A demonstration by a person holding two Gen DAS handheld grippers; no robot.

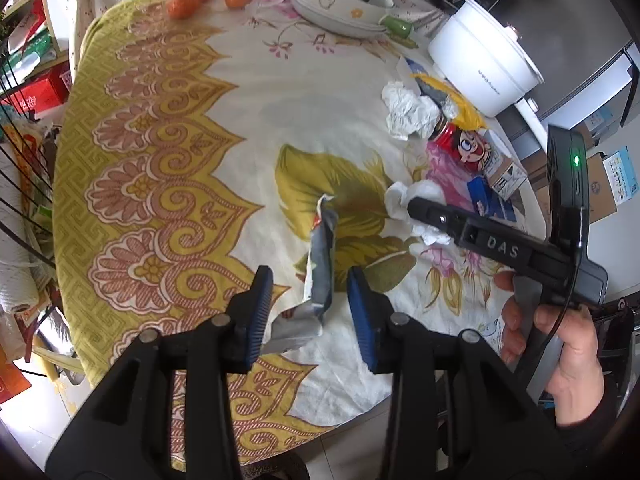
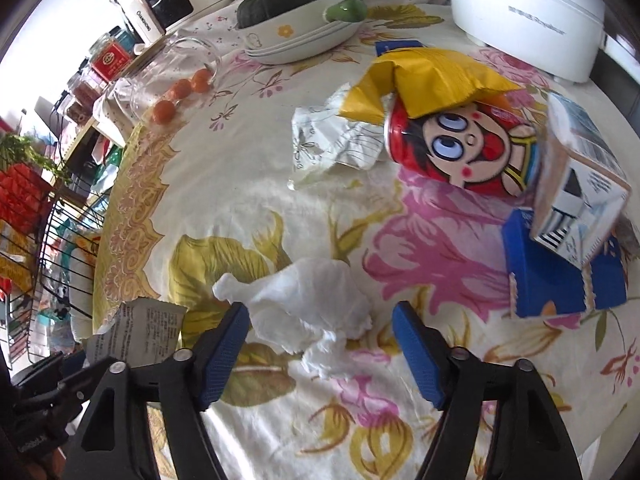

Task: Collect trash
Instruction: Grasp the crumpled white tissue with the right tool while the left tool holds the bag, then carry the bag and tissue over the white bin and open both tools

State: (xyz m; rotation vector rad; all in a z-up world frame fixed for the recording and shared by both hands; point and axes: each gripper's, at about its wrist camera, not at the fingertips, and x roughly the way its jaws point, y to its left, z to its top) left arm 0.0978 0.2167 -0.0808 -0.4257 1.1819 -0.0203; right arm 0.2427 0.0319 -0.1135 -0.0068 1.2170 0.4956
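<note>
My left gripper (image 1: 308, 300) is open, its blue pads on either side of a torn silver wrapper (image 1: 320, 264) lying on the floral tablecloth; the wrapper also shows in the right wrist view (image 2: 136, 332). My right gripper (image 2: 320, 344) is open, straddling a crumpled white tissue (image 2: 312, 300), also seen in the left wrist view (image 1: 400, 196) under the right gripper's body (image 1: 500, 244). Further back lie a crumpled paper wrapper (image 2: 336, 140), a red cartoon can (image 2: 456, 148) under a yellow bag (image 2: 432, 76), and a white carton (image 2: 580, 188) on a blue box (image 2: 560, 280).
A white cooker (image 2: 524, 8) stands at the back right. A stack of bowls (image 2: 296, 36) holds a dark squash (image 2: 276, 0). Three oranges (image 2: 180, 92) and a glass jar (image 2: 168, 64) lie at the back left. A wire rack (image 2: 60, 248) stands beyond the table's left edge.
</note>
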